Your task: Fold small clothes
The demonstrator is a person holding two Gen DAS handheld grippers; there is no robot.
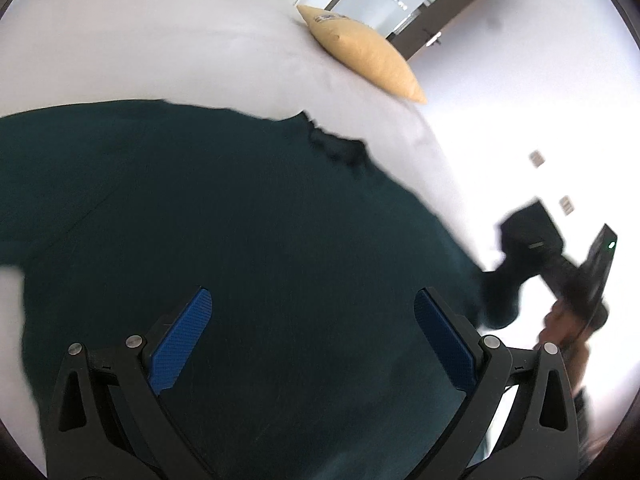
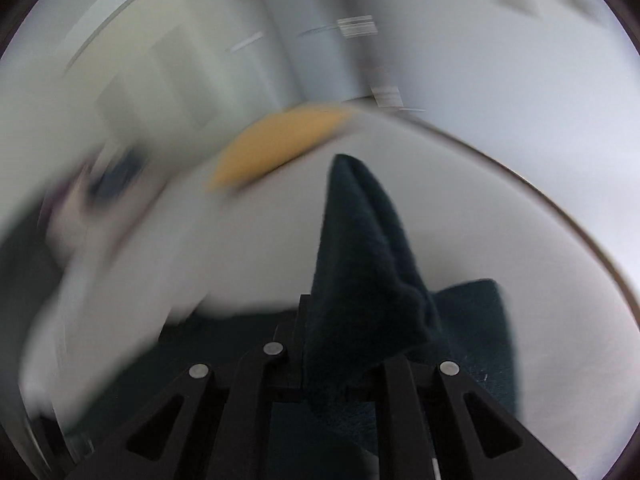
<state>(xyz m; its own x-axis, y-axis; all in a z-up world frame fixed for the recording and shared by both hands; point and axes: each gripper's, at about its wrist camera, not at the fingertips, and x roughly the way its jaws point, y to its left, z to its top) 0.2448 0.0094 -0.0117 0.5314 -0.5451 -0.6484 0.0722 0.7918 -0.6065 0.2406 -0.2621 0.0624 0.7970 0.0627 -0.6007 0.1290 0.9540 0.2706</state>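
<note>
A dark teal garment lies spread on the white bed. My left gripper is open, its blue pads apart just above the cloth, holding nothing. My right gripper is shut on a bunched fold of the same garment, which stands up in a peak between its fingers; the fingertips are hidden by the cloth. The right gripper also shows at the right edge of the left wrist view, lifting the garment's edge. The right wrist view is blurred by motion.
A yellow cushion lies at the far side of the bed, also blurred in the right wrist view. White walls and a dark-framed door stand beyond the bed. The bed edge curves at the right.
</note>
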